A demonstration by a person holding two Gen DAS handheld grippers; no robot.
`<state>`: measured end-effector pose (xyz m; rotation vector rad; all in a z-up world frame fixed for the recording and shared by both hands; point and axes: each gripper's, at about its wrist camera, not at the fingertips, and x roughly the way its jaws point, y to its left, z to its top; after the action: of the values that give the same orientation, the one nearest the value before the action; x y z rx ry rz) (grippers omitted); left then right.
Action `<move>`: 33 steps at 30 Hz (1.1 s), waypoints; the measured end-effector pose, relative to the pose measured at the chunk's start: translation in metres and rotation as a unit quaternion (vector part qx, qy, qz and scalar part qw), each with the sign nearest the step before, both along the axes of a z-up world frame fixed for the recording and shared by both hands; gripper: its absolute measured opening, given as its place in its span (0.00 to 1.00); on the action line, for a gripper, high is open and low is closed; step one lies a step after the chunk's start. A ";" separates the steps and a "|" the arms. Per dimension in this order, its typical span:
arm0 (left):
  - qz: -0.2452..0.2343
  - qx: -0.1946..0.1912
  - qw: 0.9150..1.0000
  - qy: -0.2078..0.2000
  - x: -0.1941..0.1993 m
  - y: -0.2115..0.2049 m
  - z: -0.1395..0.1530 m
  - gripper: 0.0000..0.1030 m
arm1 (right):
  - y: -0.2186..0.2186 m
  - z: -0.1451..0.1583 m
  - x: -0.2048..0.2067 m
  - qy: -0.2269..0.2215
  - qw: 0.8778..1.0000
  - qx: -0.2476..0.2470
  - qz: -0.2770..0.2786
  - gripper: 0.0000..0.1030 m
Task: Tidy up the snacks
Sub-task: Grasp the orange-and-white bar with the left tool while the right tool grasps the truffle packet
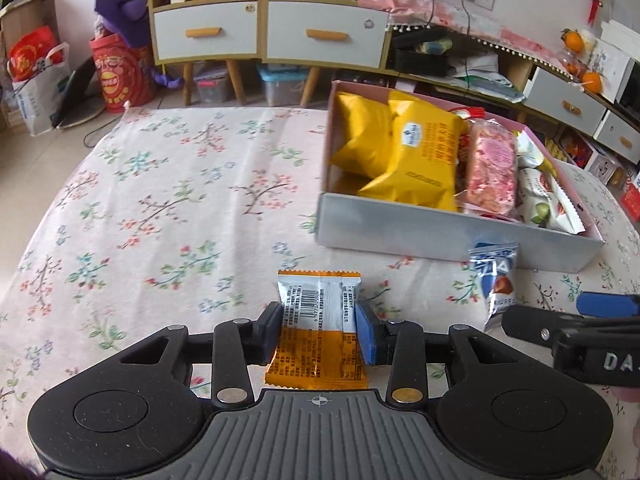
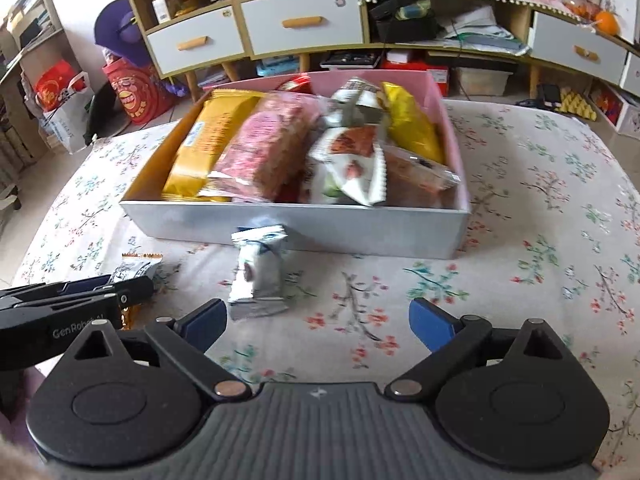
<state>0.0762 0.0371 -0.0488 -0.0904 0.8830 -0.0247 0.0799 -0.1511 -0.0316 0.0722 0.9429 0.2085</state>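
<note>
My left gripper (image 1: 318,326) is shut on an orange-and-silver snack packet (image 1: 318,320), held just over the floral tablecloth. A grey box (image 1: 420,232) with a pink inside stands ahead to the right, filled with yellow bags (image 1: 416,152), a pink bar (image 1: 492,168) and white packets. A blue-and-silver snack packet (image 2: 258,276) lies on the cloth in front of the box (image 2: 320,228), just ahead of my right gripper's left finger. My right gripper (image 2: 318,322) is open and empty. In the left wrist view the blue packet (image 1: 496,276) lies by the right gripper's fingers (image 1: 606,304).
The table (image 1: 160,200) is covered with a floral cloth. Behind it stand white-drawered cabinets (image 1: 264,36), red gift bags (image 1: 120,76) and storage bins on the floor. My left gripper shows at the left edge of the right wrist view (image 2: 80,292).
</note>
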 end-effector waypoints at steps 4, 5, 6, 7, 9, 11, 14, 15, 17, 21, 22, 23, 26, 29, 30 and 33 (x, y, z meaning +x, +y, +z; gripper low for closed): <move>0.003 -0.006 1.000 0.004 -0.003 0.008 0.001 0.35 | 0.005 -0.002 0.004 -0.003 1.000 -0.004 0.004 0.89; 0.002 -0.006 1.000 0.004 -0.003 0.009 0.001 0.35 | 0.006 -0.003 0.005 -0.001 1.000 -0.005 0.002 0.88; 0.002 -0.007 1.000 0.004 -0.003 0.010 0.002 0.35 | 0.007 -0.004 0.006 0.000 1.000 -0.003 -0.001 0.86; 0.002 -0.009 1.000 0.005 -0.003 0.011 0.002 0.35 | 0.008 -0.005 0.006 0.003 1.000 -0.001 -0.004 0.85; 0.005 -0.014 1.000 0.007 -0.003 0.013 0.002 0.35 | 0.011 -0.007 0.007 0.004 1.000 0.000 -0.007 0.84; 0.006 -0.016 1.000 0.009 -0.003 0.013 0.001 0.35 | 0.015 -0.008 0.008 -0.001 1.000 -0.007 -0.007 0.85; 0.004 -0.018 1.000 0.010 -0.004 0.014 0.001 0.35 | 0.023 -0.009 0.008 -0.008 1.000 -0.023 -0.001 0.84; 0.004 -0.018 1.000 0.011 -0.005 0.014 0.001 0.35 | 0.025 -0.009 0.008 -0.010 1.000 -0.030 0.002 0.83; 0.004 -0.017 1.000 0.012 -0.005 0.014 0.001 0.35 | 0.028 -0.009 0.008 -0.013 0.999 -0.037 0.004 0.80; 0.004 -0.015 1.000 0.012 -0.003 0.012 0.001 0.35 | 0.031 -0.008 0.009 -0.019 0.999 -0.049 0.004 0.73; 0.004 -0.014 1.000 0.013 -0.003 0.011 0.001 0.35 | 0.033 -0.008 0.008 -0.021 0.998 -0.051 0.004 0.71; 0.003 -0.014 1.000 0.013 -0.003 0.011 0.001 0.35 | 0.035 -0.008 0.008 -0.023 0.998 -0.053 0.005 0.67; -0.001 -0.011 1.000 0.015 -0.002 0.007 0.000 0.35 | 0.039 -0.008 0.008 -0.027 0.998 -0.061 0.013 0.59; -0.002 -0.012 1.000 0.017 -0.001 0.006 -0.001 0.35 | 0.041 -0.007 0.008 -0.030 0.997 -0.067 0.019 0.51; -0.002 -0.011 1.000 0.017 -0.001 0.006 -0.001 0.35 | 0.041 -0.007 0.008 -0.030 0.997 -0.068 0.019 0.49; -0.003 -0.011 1.000 0.016 -0.002 0.005 0.000 0.35 | 0.040 -0.006 0.008 -0.031 0.997 -0.069 0.020 0.38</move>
<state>0.0744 0.0421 -0.0485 -0.1090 0.9156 -0.0390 0.0877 -0.1109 -0.0377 -0.0809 0.8946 0.1802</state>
